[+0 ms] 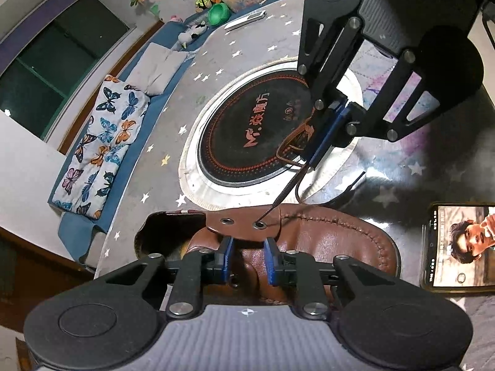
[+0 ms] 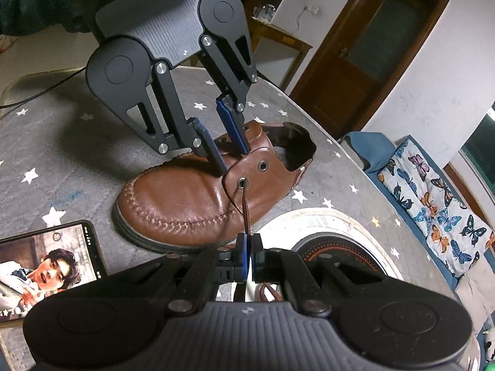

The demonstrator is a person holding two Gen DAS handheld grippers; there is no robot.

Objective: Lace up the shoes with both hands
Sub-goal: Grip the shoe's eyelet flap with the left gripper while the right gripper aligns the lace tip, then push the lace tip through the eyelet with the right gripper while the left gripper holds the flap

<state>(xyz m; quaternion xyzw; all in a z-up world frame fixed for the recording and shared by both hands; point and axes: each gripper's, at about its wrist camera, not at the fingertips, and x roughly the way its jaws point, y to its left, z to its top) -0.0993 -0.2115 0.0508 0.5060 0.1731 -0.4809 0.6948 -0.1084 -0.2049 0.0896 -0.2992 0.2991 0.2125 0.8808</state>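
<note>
Shoe (image 2: 198,198), brown leather, sits on the star-patterned worktop (image 2: 68,167), toe toward the phone (image 2: 46,266) at about eight o'clock in the right wrist view. My left gripper (image 2: 227,154) has its fingers narrowly parted astride the eyelet flap (image 1: 244,224); I judge they brace it, though true contact is unclear. My right gripper (image 2: 249,247) is fully closed on the lace (image 2: 246,210), which runs taut out of the front eyelet (image 2: 242,182). Risk, as I judge it: pulling harder could drag the shoe or slip the lace free if the flap hold is loose. The lace's free end and the far flap's eyelets are mostly hidden.
</note>
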